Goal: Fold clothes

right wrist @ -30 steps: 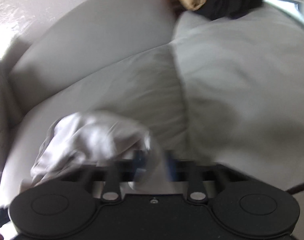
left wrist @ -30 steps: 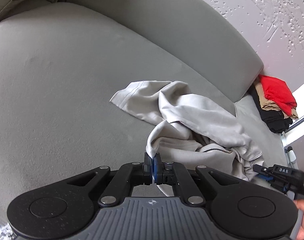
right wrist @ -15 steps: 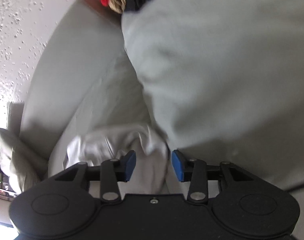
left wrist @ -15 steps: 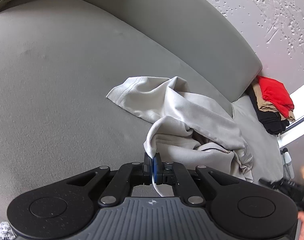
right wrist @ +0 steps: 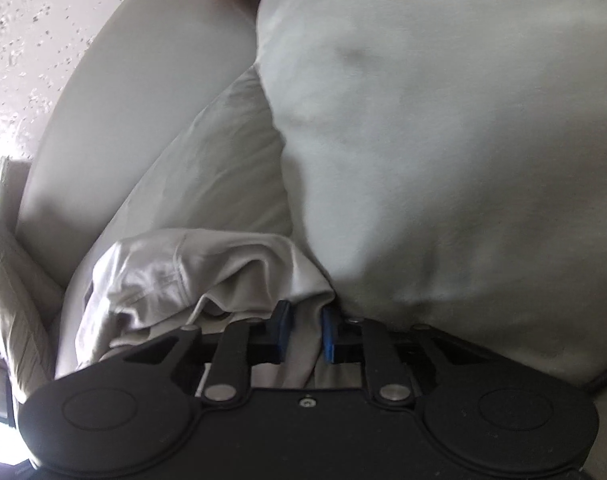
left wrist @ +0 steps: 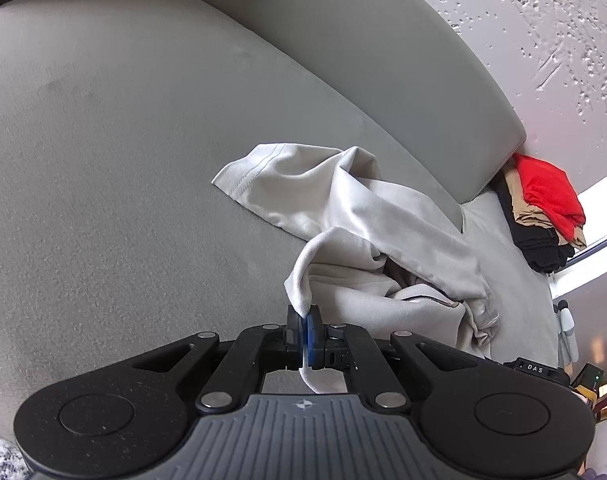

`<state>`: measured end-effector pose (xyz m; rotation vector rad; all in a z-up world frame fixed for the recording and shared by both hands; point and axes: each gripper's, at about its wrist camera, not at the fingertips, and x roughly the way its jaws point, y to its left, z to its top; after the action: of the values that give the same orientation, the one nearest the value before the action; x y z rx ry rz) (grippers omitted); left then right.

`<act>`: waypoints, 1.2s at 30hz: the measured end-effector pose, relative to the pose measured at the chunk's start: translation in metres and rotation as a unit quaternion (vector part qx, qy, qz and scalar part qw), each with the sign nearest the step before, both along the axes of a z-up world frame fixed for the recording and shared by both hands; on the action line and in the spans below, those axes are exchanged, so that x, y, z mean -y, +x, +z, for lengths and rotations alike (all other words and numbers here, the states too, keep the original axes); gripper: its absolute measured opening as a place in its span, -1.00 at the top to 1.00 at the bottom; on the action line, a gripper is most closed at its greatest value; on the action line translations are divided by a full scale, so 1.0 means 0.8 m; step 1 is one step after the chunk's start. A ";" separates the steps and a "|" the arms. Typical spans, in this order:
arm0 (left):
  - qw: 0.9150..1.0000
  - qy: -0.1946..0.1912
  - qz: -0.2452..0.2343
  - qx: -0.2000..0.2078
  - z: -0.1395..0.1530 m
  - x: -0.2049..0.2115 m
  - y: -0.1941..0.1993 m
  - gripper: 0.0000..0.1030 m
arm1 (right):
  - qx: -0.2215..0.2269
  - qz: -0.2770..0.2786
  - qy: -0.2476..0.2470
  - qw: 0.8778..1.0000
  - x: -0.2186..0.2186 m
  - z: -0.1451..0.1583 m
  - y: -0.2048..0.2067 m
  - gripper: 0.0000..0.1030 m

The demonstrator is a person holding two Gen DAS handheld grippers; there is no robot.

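One crumpled pale shirt (left wrist: 367, 240): left hand-held gripper (left wrist: 304, 334) pinches it, right hand-held gripper (right wrist: 306, 334) gapes.

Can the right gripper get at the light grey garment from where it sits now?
Probably yes: the right gripper stands open with a fold of the light grey garment already between its fingers, nothing blocking it.

**Left gripper clamped, right gripper parted**

The left gripper (left wrist: 303, 330) sat low, its two blue-padded fingers pressed together with a thin edge of pale cloth pinched between them. The right gripper (right wrist: 305, 330) pointed forward and slightly down, its blue pads (right wrist: 282, 330) standing apart with a gap between, fabric lying in that gap but not squeezed.
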<state>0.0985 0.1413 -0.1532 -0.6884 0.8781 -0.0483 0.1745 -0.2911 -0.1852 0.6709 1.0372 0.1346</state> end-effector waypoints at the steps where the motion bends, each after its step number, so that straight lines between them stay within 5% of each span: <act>1: 1.000 -0.002 -0.001 0.000 -0.001 0.000 0.001 0.95 | -0.003 0.012 0.009 1.000 -0.001 0.001 -0.002 0.72; 10: 1.000 -0.016 0.003 -0.007 -0.007 -0.002 0.005 0.95 | 0.006 -0.004 0.027 1.000 -0.006 -0.013 -0.002 0.69; 15: 1.000 -0.021 0.004 -0.003 -0.005 -0.005 0.004 0.98 | 0.008 0.001 0.031 0.999 -0.008 -0.003 -0.016 0.94; 21: 0.999 -0.026 -0.025 0.005 0.027 0.003 -0.011 1.00 | 0.001 -0.020 0.107 0.994 0.013 0.037 -0.066 0.96; 25: 0.996 -0.063 -0.037 0.047 0.094 0.002 -0.009 1.00 | 0.013 -0.038 0.219 0.975 0.017 0.087 -0.063 0.96; 28: 0.990 -0.072 -0.037 0.114 0.177 -0.005 -0.007 1.00 | 0.068 -0.049 0.278 0.957 0.012 0.157 -0.058 0.96; 33: 0.958 -0.069 0.000 0.278 0.342 -0.035 -0.055 1.00 | 0.228 -0.063 0.290 0.927 0.031 0.315 -0.087 0.96; 36: 0.943 -0.026 0.014 0.331 0.390 -0.033 -0.103 1.00 | 0.296 -0.050 0.254 0.919 0.035 0.372 -0.131 0.96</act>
<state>0.0161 0.1681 0.1585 -0.6728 0.2185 -0.2636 0.0697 -0.3194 0.1128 1.0694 0.3710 0.4984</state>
